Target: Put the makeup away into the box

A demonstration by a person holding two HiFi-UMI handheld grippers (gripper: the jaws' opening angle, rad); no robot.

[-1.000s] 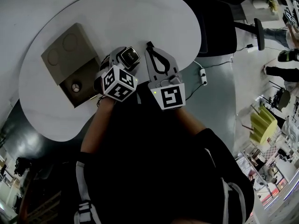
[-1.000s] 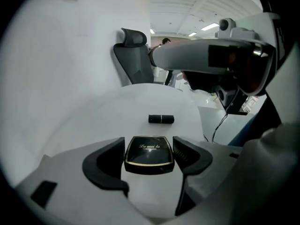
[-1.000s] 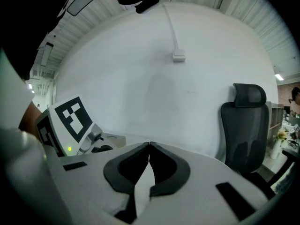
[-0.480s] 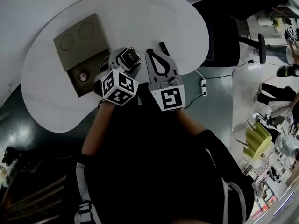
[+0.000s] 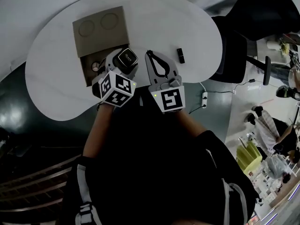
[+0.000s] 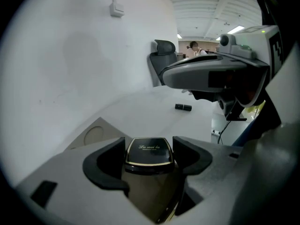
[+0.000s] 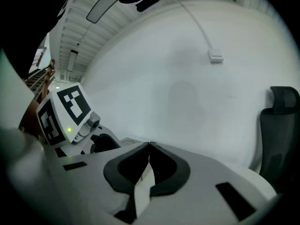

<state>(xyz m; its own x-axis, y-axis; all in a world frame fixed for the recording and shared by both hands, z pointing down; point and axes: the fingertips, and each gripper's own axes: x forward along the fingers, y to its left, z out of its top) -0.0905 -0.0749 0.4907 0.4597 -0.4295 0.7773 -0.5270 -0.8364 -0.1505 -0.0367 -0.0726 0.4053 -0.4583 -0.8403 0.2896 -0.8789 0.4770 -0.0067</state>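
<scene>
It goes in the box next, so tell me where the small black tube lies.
In the head view the small black tube lies on the white table, to the right of the right gripper, toward the edge beside the chair.

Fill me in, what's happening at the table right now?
A person is tidying makeup with two handheld grippers. The left gripper is clamped on a black compact with gold trim, held close to the open part of the tan box on the white table; it is not yet inside. A small round item already sits in the box. The right gripper is shut and empty. A small black tube lies on the table, to the right.
</scene>
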